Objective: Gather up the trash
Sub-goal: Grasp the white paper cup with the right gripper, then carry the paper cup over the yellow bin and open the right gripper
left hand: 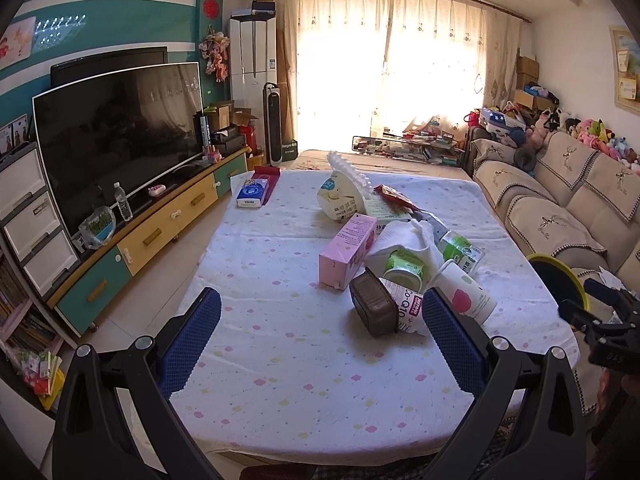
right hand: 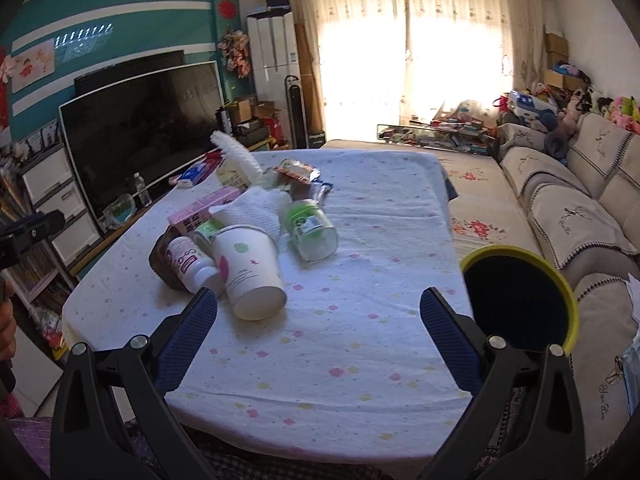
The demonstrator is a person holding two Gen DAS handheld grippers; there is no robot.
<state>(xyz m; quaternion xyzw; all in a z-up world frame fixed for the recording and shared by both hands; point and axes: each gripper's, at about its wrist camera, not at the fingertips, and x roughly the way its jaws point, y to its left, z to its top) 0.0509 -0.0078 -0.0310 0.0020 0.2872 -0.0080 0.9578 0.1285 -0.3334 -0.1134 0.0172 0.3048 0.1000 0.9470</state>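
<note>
Two hand-held grippers hover over the near edge of a cloth-covered surface in a sunlit living room. The left gripper has its blue-padded fingers spread wide and holds nothing; the right gripper is likewise wide apart and empty, with a yellow-rimmed bin just beside its right finger at the surface's right edge.

The trash lies heaped in a cluster on the surface ahead of both grippers. Nearest in the right wrist view is a white paper cup on its side, its base facing the camera, touching a small white supplement bottle that leans on a dark brown box. Just behind them lie a green-labelled jar, a crumpled white paper towel and a pink carton. Farther back sit a pale yellow pouch, a red wrapper and a white foam sleeve. A blue tissue pack lies apart near the far left corner.

Beyond stand a large television at left, a sofa at right, and bright curtained windows.
</note>
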